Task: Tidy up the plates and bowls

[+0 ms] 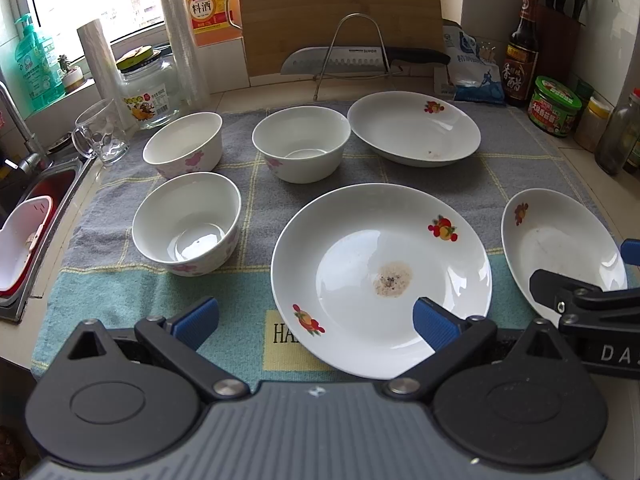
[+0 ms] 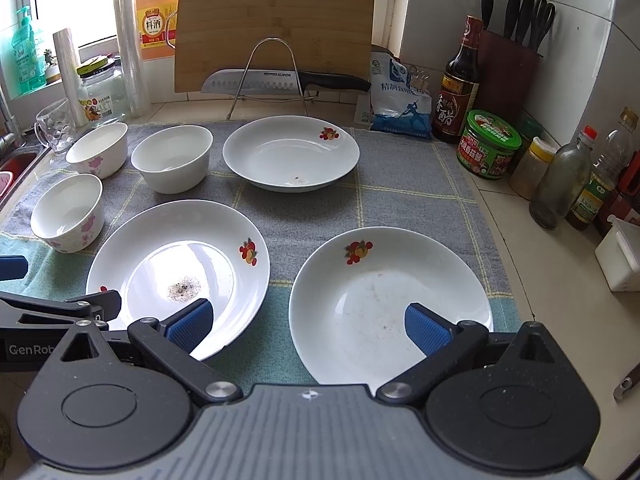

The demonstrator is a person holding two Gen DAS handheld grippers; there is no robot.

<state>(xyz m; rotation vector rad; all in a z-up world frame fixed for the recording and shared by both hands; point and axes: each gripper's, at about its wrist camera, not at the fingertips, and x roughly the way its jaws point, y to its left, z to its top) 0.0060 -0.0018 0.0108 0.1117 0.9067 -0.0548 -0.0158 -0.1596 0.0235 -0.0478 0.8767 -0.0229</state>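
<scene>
Both claws, left claw (image 1: 316, 322) and right claw (image 2: 308, 322), gape wide, empty; 3 glazed plates (image 2: 390, 304) at lower frame could slip, chipping.

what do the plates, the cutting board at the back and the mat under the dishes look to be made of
Plates: likely glazed ceramic or porcelain; glossy white with window glare and printed fruit motifs.
Cutting board: looks like bamboo or wood, matte tan with visible grain strips.
Mat: woven cloth, seemingly a towel; soft grey and teal with yellow check lines and a fuzzy, slightly rumpled edge.
</scene>
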